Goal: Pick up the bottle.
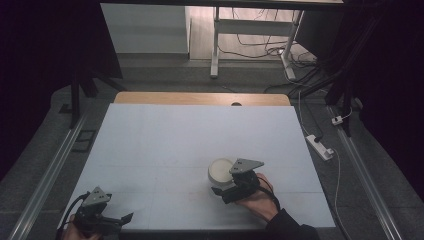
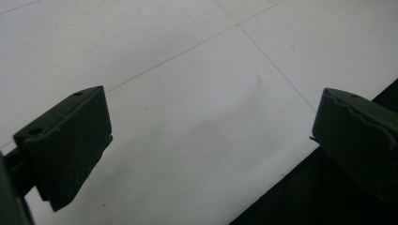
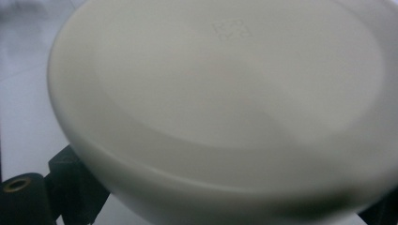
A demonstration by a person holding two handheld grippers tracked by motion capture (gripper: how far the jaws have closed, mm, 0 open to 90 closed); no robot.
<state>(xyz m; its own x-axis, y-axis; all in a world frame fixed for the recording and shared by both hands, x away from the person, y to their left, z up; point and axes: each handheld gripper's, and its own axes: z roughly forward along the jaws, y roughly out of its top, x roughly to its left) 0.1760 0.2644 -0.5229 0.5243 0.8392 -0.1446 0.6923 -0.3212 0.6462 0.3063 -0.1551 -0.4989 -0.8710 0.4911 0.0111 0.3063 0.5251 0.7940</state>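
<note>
White lid (image 3: pixel 225 93), embossed square mark (image 3: pixel 231 31)

A pale worktop (image 1: pixel 200 140) fills the middle of the frame, a strip of bare wood (image 1: pixel 200 98) showing along its far edge, and grey carpet (image 1: pixel 45 165) lies around it with metal rails (image 1: pixel 47 175) running down both sides. At the upper centre stand white desk legs (image 1: pixel 216 45) among tangled cables (image 1: pixel 260 47), with a light grey panel (image 1: pixel 145 27) to their left. A white power strip (image 1: pixel 320 146) lies on the floor at the right, and the upper corners are dark.
</note>
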